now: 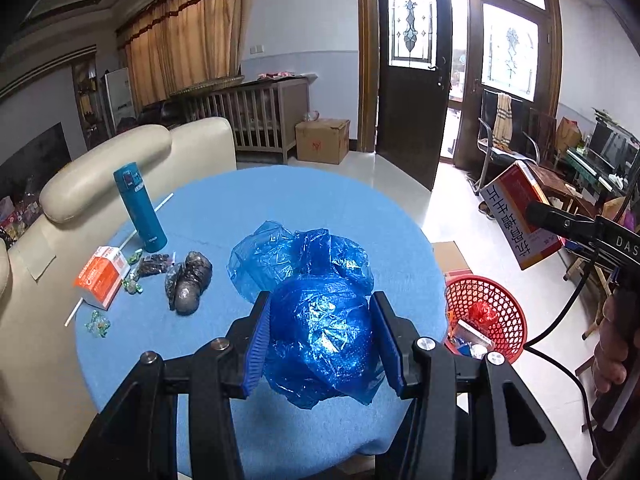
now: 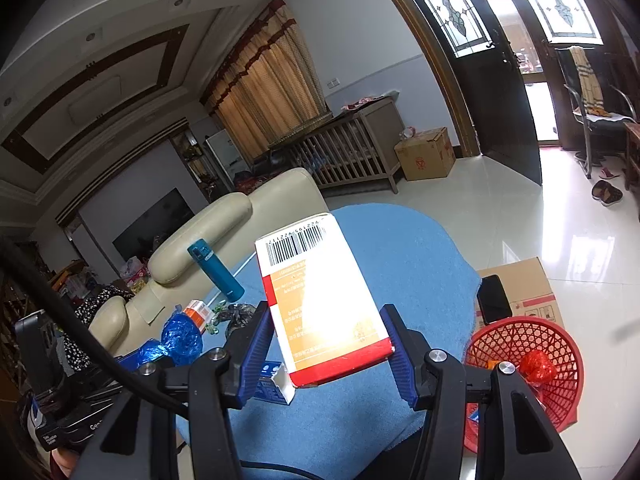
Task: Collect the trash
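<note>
The left gripper [image 1: 320,336] is clamped on a crumpled blue plastic bag [image 1: 320,332], its blue pads pressing the wad from both sides above the near part of the blue round table [image 1: 400,216]. The right gripper [image 2: 328,344] holds a red-and-white carton [image 2: 320,296] by its lower end, jaws closed against its two long sides.

The red mesh basket [image 1: 508,300] stands on the floor just off the table's right edge, lower than both grippers, with a red wrapper and other scraps already inside. It lies right of and below the carton, so the right hand is the nearer one; the bag would have to travel right across the table's edge to reach it.

The carton's long axis runs away from the jaws, its barcoded end pointing up and far, tilted slightly left. The bag has no clear axis; it is a rounded wad.

More trash lies on the far left of the table: an orange box [image 1: 102,280], dark wrappers [image 1: 188,284], probably sweets, beside a teal flask [image 1: 140,208].
</note>
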`<state>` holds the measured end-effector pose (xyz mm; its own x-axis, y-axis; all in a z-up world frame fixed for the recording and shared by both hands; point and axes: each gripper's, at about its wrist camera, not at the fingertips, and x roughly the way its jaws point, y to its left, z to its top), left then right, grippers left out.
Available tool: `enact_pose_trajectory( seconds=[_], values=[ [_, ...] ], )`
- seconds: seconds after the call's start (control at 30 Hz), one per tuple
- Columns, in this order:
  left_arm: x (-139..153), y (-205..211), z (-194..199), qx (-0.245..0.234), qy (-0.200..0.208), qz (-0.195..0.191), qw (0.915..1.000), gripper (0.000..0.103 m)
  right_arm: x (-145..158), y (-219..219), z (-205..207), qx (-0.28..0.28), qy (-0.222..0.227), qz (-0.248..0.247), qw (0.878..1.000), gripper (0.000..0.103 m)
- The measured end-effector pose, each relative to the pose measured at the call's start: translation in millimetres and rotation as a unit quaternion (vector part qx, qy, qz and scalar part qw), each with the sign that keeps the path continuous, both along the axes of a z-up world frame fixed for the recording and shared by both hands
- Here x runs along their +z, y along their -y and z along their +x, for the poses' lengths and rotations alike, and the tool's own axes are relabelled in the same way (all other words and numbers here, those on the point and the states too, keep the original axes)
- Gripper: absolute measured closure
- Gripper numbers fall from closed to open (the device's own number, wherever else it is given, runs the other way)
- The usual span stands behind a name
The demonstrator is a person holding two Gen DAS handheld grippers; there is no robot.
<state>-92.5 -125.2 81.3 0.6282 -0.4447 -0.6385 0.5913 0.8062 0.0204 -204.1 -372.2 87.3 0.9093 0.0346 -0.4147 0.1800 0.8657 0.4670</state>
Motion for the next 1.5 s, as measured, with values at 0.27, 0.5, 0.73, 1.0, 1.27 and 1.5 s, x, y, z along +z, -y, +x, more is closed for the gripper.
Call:
enact_pose_trajectory(
  seconds=[0.27,0.5,0.73,1.0,1.27,1.5],
  values=[
    [-6,6,-5,-0.005,-0.002,0.011,0.9999,0.052,-6,5,-1,-0.003,0.001,0.011,1.000,0.046],
    [-14,12,-7,-0.012,-0.007,0.023,0.9996,0.052,-8,6,-4,-0.006,0.001,0.021,1.000,0.046],
    [-14,15,-9,-0.012,-0.010,0.026,0.9995,0.052,-11,7,-3,-0.006,-0.002,0.029,1.000,0.046],
    [-15,19,-9,-0.019,-0.010,0.032,0.9993,0.052,-9,9,-8,-0.009,0.005,0.031,0.999,0.046],
    [-15,26,-11,-0.026,-0.007,0.041,0.9988,0.052,-10,13,-12,-0.011,0.008,0.036,0.999,0.046],
    [-17,32,-10,-0.032,-0.009,0.048,0.9983,0.052,-12,17,-17,-0.015,0.012,0.042,0.999,0.046]
  ],
)
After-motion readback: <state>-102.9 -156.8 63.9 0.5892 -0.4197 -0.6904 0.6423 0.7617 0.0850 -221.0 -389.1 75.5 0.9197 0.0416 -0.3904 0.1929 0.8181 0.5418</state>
